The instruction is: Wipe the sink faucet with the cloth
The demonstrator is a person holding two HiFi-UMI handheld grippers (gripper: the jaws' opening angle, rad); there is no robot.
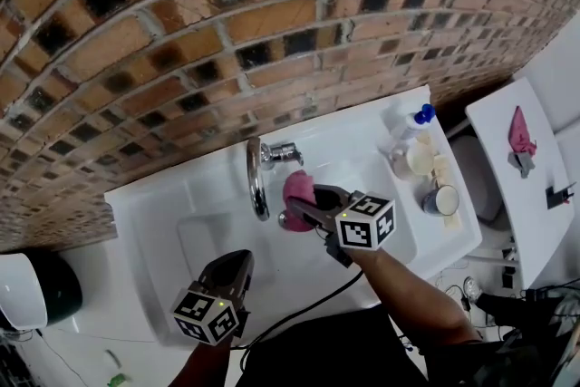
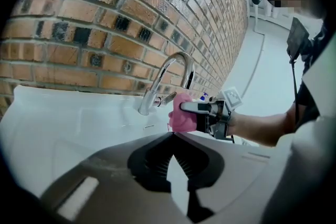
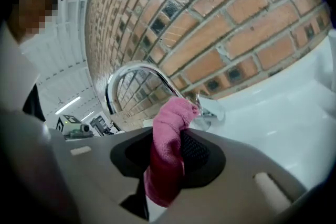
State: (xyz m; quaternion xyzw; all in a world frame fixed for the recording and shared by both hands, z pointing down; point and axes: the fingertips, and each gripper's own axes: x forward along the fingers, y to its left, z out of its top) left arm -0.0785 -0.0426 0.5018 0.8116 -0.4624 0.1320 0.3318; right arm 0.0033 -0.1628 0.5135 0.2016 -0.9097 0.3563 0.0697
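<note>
Head view alone shows the soap bottle [image 1: 408, 131]; right claw [image 3: 169, 134] clamps the cloth [image 3: 164, 176] by the faucet [image 3: 126, 72], left claw [image 2: 172, 135] closed, empty.

A brick wall [image 1: 272, 23] with dark inset squares fills 9 to 2 o'clock. Under it, centre, runs a white counter [image 1: 145, 213]; a white table [image 1: 507, 131] stands at 3 o'clock, apart from it.

Grey L gripper [image 1: 239, 256], R gripper [image 1: 304, 202]; b&w marker cubes [image 1: 366, 223], black cable [image 1: 317, 297]
</note>
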